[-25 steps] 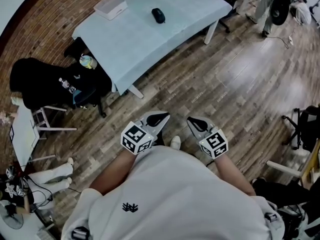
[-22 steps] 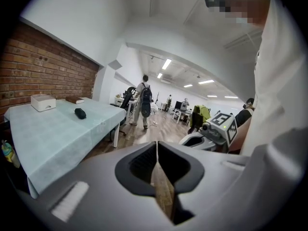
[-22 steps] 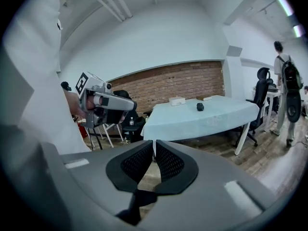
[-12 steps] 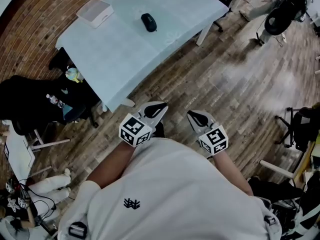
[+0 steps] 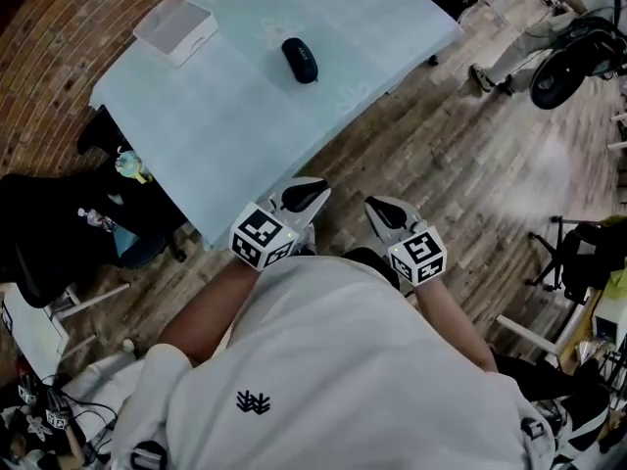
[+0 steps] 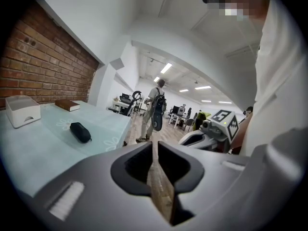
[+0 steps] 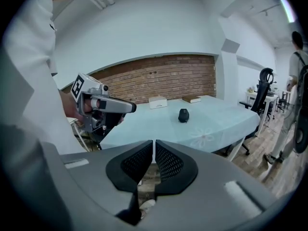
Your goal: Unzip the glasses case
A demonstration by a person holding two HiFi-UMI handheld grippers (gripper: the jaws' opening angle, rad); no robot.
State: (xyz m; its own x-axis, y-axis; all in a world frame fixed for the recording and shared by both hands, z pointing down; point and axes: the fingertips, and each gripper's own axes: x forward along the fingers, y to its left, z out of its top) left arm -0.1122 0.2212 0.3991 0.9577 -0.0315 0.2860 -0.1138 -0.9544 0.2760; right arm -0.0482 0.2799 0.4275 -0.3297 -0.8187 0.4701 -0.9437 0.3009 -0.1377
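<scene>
Claws clenched empty, the left gripper (image 5: 305, 197) and right gripper (image 5: 383, 212) hang mid-frame; arriving unopened at the glasses case (image 5: 299, 59), upper centre, could merely shove it along the table (image 5: 225, 125).

Bright, even light from ceiling strips (image 6: 166, 69); glare on floor (image 5: 549, 176) right of table (image 5: 245, 116). Gripper views fisheye, black corners, soft foreground.
</scene>
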